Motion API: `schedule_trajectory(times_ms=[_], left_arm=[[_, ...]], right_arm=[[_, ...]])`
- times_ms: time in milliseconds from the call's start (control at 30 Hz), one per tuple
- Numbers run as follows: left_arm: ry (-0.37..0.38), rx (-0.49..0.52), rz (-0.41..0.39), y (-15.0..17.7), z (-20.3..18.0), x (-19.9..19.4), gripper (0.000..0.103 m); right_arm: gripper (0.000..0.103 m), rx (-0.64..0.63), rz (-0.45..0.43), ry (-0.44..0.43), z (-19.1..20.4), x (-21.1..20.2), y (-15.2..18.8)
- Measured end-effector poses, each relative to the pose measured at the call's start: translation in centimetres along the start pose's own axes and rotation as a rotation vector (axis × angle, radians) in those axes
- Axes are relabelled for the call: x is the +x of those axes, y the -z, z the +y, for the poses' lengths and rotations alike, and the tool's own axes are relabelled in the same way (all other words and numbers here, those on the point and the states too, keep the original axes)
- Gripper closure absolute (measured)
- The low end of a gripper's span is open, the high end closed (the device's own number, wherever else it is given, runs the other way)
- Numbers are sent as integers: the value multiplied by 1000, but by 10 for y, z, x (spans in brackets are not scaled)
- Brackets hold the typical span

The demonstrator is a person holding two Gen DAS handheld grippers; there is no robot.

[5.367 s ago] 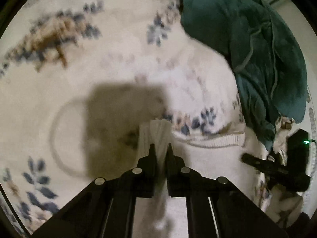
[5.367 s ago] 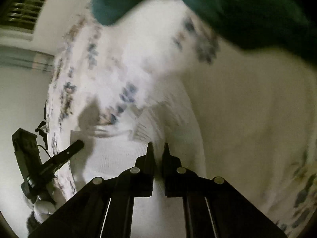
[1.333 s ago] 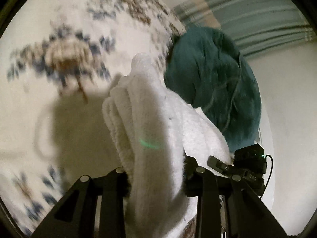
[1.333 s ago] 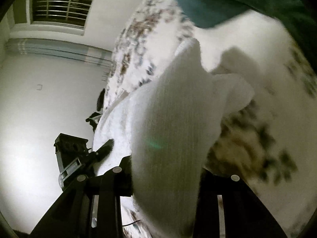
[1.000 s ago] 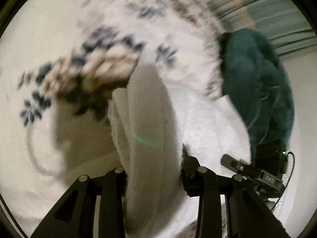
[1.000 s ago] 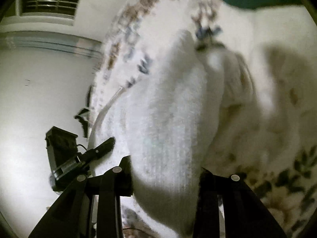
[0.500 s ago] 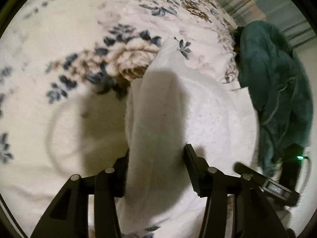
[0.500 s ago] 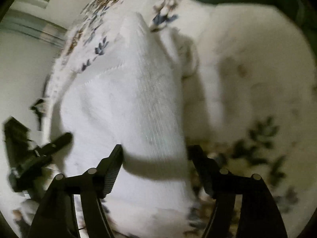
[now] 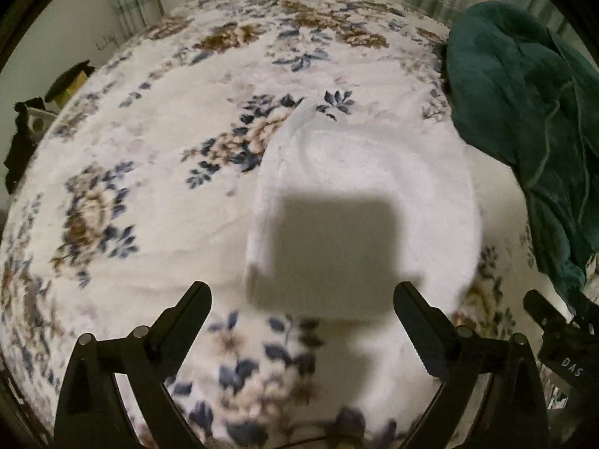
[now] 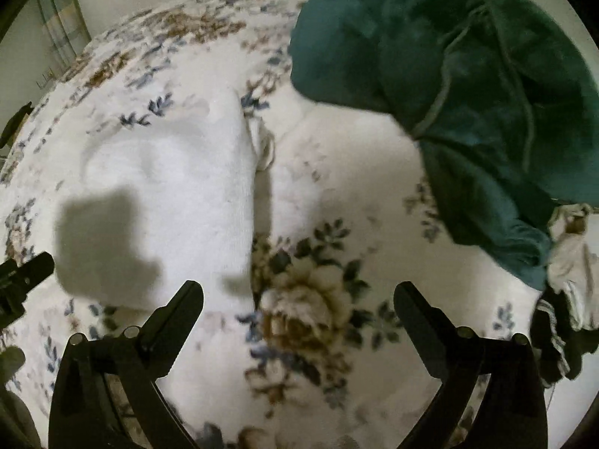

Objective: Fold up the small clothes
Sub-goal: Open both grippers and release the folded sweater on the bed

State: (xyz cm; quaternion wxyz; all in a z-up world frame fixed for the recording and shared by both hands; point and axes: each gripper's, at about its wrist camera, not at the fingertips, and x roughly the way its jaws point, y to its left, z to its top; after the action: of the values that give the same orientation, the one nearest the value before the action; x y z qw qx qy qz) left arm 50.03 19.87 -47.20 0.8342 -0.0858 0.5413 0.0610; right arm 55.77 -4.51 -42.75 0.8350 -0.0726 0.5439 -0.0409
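A folded white knit garment lies flat on the floral bedspread, with a gripper's shadow across it. My left gripper is open and empty, held above the garment's near edge. In the right wrist view the same white garment lies left of centre. My right gripper is open and empty above the bedspread, to the right of the garment. The tip of the other gripper shows at the left edge of this view.
A crumpled teal garment lies at the right of the bed, also in the right wrist view. Black-and-white striped clothing lies at the far right. Curtains and a wall stand behind the bed. Dark objects sit beside the bed's left edge.
Both grippers let go of the white garment, opened wide and drew back. The garment now lies folded flat on the bedspread.
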Motion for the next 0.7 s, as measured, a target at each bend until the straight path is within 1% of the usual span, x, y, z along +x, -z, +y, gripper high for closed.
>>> schedule_trajectory(times_ms=[100,233,300,367,400,500,600,700], left_arm=[[-17,13,-27,10,-6,-39,3],[-24,30,-81,28,-14,-104,3],[-37,39,-106,41,-18,-143,3],[-34,42,-120,49,-20,-171,3],[-37,39,-134,56,-20,-193,3],[-35,33,-161,72,-20,-241,3],[-50,35,-203,90,-22,-296,3],[-58,36,-235,106,-25,-339,3]], right_arm=[[0,0,-29,4,-8,-47,12],[0,-15,-80,6,-15,-115,29],[0,-21,-114,9,-19,-156,38],[0,-29,-150,13,-23,-196,49],[0,-31,-170,12,-27,-219,55],[0,-41,-219,17,-36,-281,74],[0,-31,-258,0,-47,-346,94],[0,-23,-302,-13,-56,-403,111]])
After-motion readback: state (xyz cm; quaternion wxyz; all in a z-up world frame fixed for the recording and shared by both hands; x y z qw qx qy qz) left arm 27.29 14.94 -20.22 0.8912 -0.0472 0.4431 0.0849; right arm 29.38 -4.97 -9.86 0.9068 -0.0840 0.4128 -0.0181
